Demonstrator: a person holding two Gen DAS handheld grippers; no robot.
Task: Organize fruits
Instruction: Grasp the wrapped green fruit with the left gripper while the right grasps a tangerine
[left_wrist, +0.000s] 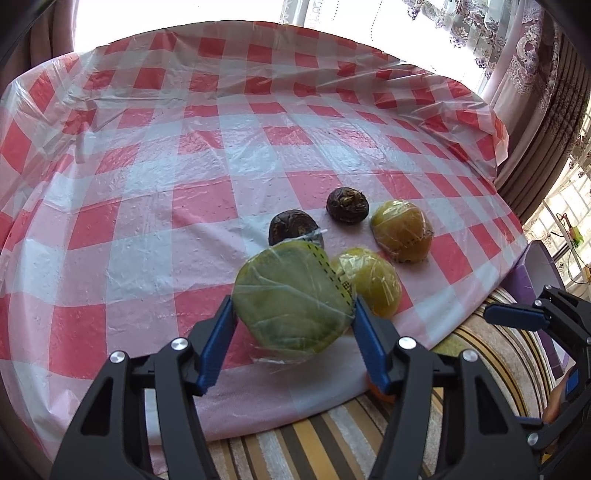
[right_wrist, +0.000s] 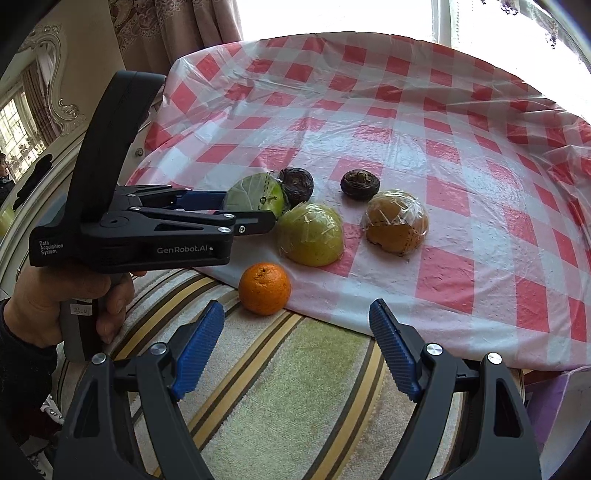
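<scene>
Left gripper (left_wrist: 293, 321) fingers pinch the wrapped green fruit (left_wrist: 291, 299); right gripper (right_wrist: 297, 347) fingers spread, empty

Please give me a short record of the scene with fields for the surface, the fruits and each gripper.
surface: red-and-white checked tablecloth over a striped towel
held fruit: wrapped green half between the left gripper fingers
other wrapped halves: two yellowish ones on the cloth
dark fruits: two behind the halves
orange: whole, at the cloth's edge, on the towel
right gripper: open, empty, over the towel
</scene>
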